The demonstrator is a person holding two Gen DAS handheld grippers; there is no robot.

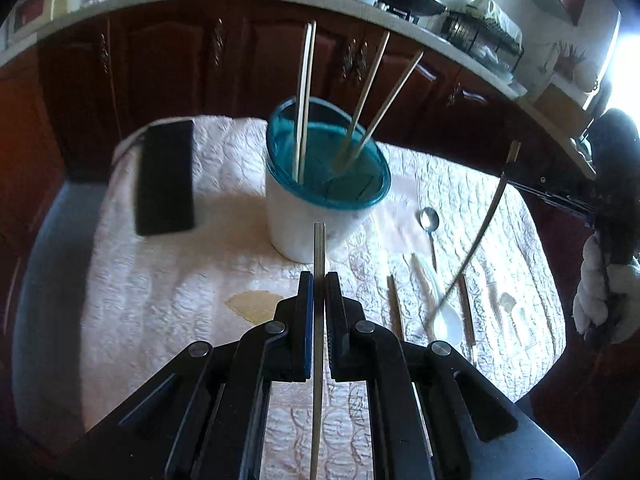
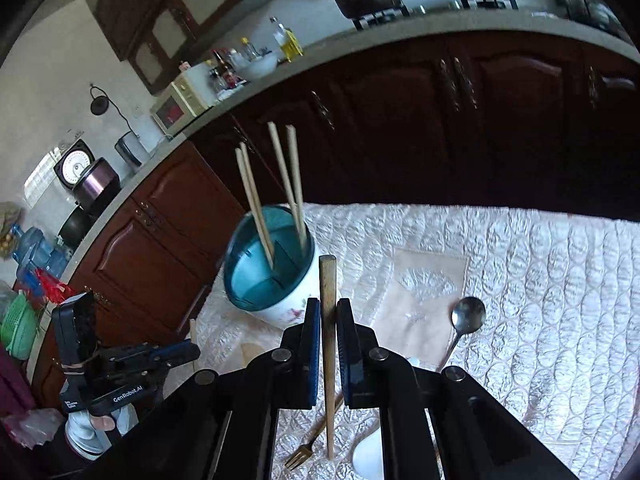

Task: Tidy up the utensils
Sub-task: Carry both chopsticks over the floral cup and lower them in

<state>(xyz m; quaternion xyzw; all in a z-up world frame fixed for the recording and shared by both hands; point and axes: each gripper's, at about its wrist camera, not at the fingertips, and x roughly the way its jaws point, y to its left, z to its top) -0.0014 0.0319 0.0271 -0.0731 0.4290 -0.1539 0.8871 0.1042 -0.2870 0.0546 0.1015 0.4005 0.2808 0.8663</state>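
Note:
A white holder with a teal rim [image 1: 324, 184] stands on the quilted cloth with several wooden chopsticks [image 1: 303, 100] upright in it; it also shows in the right wrist view [image 2: 272, 272]. My left gripper [image 1: 319, 280] is shut on a thin grey metal chopstick [image 1: 319, 248], just in front of the holder. My right gripper [image 2: 329, 308] is shut on a wooden chopstick [image 2: 328, 280], raised right of the holder; it shows in the left wrist view [image 1: 516, 152] holding that stick. A metal spoon [image 1: 429, 222] [image 2: 466, 318], a white spoon [image 1: 444, 320], loose chopsticks [image 1: 394, 304] and a gold fork [image 2: 308, 446] lie on the cloth.
A black phone [image 1: 165, 178] lies left of the holder. The cloth-covered table [image 2: 540, 280] stands before dark wood cabinets [image 1: 240, 60] and a cluttered counter [image 2: 224, 80]. The left gripper unit [image 2: 100, 376] shows at lower left in the right wrist view.

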